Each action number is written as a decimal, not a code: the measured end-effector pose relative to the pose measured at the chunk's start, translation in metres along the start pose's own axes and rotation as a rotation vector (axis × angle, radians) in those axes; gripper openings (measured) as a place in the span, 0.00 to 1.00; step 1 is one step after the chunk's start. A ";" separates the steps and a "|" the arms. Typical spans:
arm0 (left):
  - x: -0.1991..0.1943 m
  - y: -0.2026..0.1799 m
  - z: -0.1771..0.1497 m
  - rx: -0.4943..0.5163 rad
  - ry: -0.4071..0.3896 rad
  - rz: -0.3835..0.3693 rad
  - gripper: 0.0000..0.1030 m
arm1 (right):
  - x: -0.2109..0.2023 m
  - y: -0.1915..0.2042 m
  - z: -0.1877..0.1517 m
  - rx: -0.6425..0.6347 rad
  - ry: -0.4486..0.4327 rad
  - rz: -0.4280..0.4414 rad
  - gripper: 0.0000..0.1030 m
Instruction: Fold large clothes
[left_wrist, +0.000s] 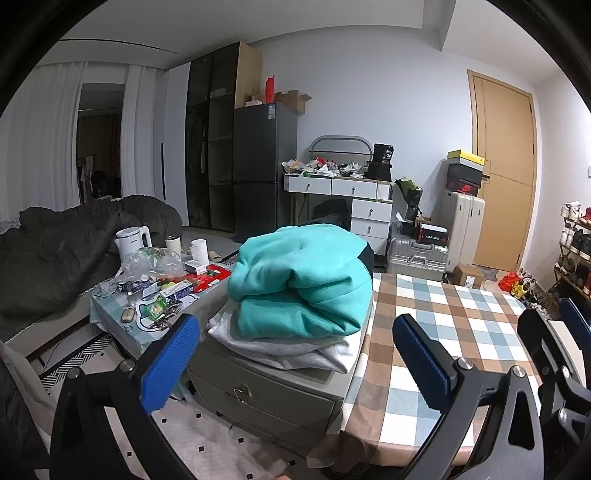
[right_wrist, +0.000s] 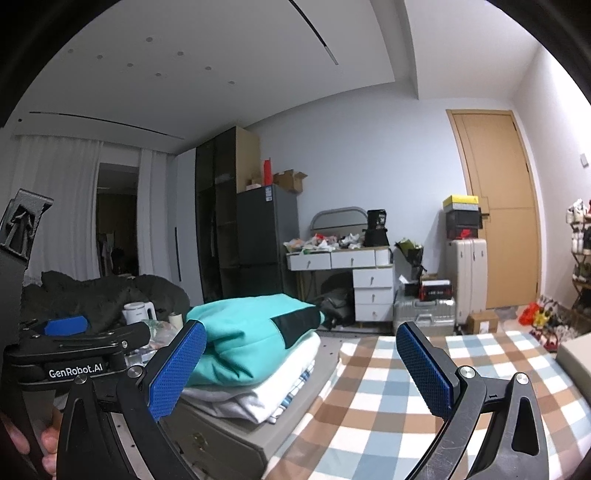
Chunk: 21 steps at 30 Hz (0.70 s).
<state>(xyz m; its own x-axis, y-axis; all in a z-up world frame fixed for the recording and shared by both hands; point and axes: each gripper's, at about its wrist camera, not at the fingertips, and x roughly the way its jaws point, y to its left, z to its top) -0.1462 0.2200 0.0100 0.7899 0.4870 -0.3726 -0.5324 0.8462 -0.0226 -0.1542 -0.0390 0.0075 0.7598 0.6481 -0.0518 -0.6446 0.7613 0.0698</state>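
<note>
1. Table (left_wrist: 443, 332): checked cloth in tan, blue and white. It fills the right and near part of both views. No garment lies on the bare checks that show, so nothing is spread out for folding here.
2. Cabinet (left_wrist: 258, 391): grey, with a drawer, touching the table's left edge. It carries the stack of clothes.
3. Teal sweatshirt (left_wrist: 303, 280): top of the stack, already folded into a thick bundle with a rounded fold facing the left camera. Its long axis runs roughly left to right across the cabinet top. The right wrist view shows a dark panel (right_wrist: 297, 321) at its far right end.
4. White clothes (left_wrist: 288, 350): folded flat beneath the teal one, edges showing just past it on the near side. A striped layer shows low in the stack in the right wrist view.
5. Left gripper (left_wrist: 295, 354): fingers wide apart, holding nothing, raised in front of the stack and not touching it.
6. Right gripper (right_wrist: 301, 365): fingers likewise wide apart and empty, over the table's left part, beside the other gripper.
7. Judgement: the step reads as between garments, with the stack done.
8. Next move likely calls for fetching an unfolded garment, none identifiable in view, and laying it flat on the checks.
</note>
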 end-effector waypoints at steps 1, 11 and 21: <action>0.001 0.000 0.000 0.006 0.002 0.000 0.99 | -0.001 0.000 0.000 0.004 -0.002 0.000 1.00; -0.001 -0.004 -0.001 0.009 0.003 -0.008 0.99 | -0.003 -0.002 0.002 0.005 -0.013 -0.002 1.00; -0.001 -0.005 -0.001 0.017 0.003 -0.008 0.99 | -0.004 0.000 0.003 -0.005 -0.018 0.007 1.00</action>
<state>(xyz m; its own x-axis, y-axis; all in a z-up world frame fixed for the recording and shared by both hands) -0.1449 0.2148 0.0094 0.7929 0.4799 -0.3756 -0.5212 0.8533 -0.0102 -0.1568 -0.0419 0.0110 0.7568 0.6528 -0.0332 -0.6502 0.7570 0.0649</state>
